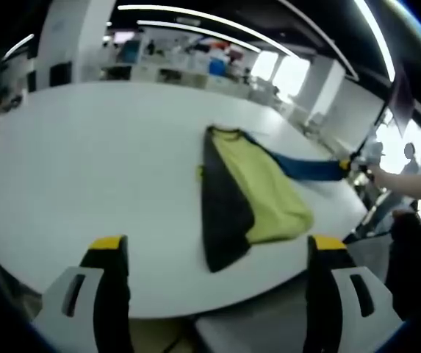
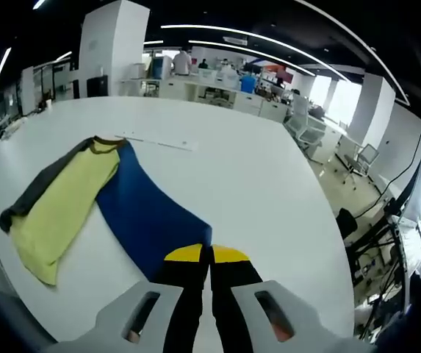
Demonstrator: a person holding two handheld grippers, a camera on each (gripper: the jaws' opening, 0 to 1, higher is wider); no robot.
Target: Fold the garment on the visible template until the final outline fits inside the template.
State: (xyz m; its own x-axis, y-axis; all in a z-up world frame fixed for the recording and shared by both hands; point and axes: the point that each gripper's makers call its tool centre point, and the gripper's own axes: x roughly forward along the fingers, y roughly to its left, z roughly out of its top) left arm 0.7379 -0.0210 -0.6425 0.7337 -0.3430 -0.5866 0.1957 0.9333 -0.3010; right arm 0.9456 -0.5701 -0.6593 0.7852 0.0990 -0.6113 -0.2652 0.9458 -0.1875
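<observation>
A garment [image 1: 258, 187] lies on the white table [image 1: 107, 162], with a dark grey side, a yellow-green middle and a blue part [image 1: 306, 168] pulled out to the right. My right gripper [image 2: 206, 254] is shut on the end of that blue part [image 2: 148, 213], and its yellow tip [image 1: 345, 166] shows at the cloth's far end in the left gripper view. My left gripper [image 1: 217, 246] hangs open over the near table edge, short of the garment, with nothing between its jaws. A thin pale strip [image 2: 159, 143] lies just beyond the collar.
The table's rounded edge [image 1: 269, 290] runs close under my left jaws. A person's arm [image 1: 408, 184] reaches in from the right. Office chairs [image 2: 364, 158] and cables [image 2: 386, 220] stand past the table's right side. Desks and people fill the far background.
</observation>
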